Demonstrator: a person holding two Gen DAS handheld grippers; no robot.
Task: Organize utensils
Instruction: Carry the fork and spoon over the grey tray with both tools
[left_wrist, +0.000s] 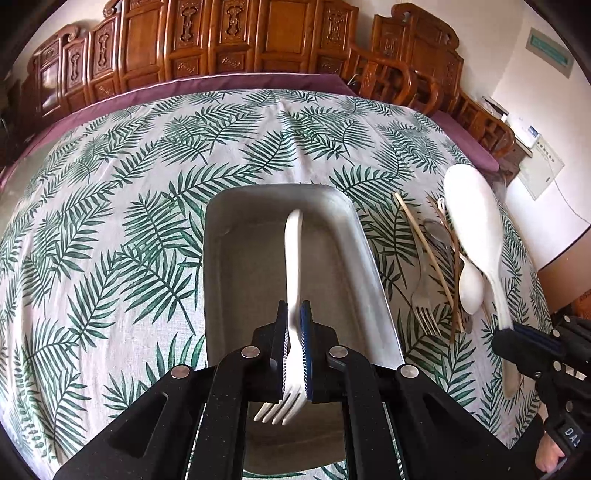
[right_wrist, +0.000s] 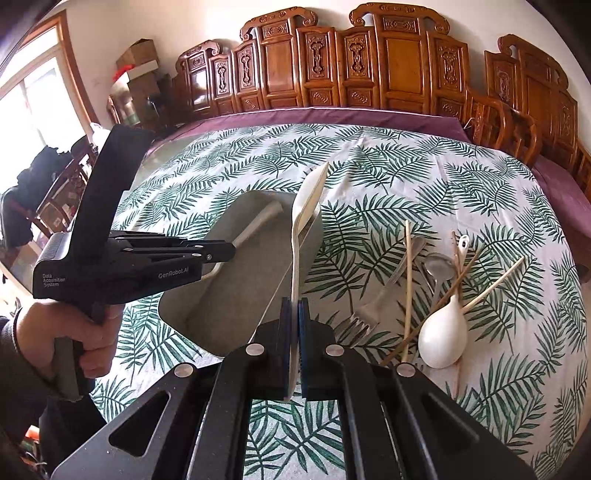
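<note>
My left gripper (left_wrist: 294, 325) is shut on a white fork (left_wrist: 292, 266), tines toward the camera, handle pointing away, held over the empty metal tray (left_wrist: 236, 295). My right gripper (right_wrist: 294, 314) is shut on the handle of a white rice paddle (right_wrist: 304, 210), blade up, just right of the tray (right_wrist: 229, 295). The paddle (left_wrist: 474, 225) and right gripper (left_wrist: 517, 338) also show in the left wrist view. The left gripper (right_wrist: 221, 254) holding the fork over the tray shows in the right wrist view.
On the leaf-print tablecloth (right_wrist: 424, 177) right of the tray lie a metal fork (right_wrist: 373, 306), a metal spoon (right_wrist: 437, 267), a white spoon (right_wrist: 443, 339) and several chopsticks (right_wrist: 407, 280). Carved wooden chairs (right_wrist: 369, 66) line the far side of the table.
</note>
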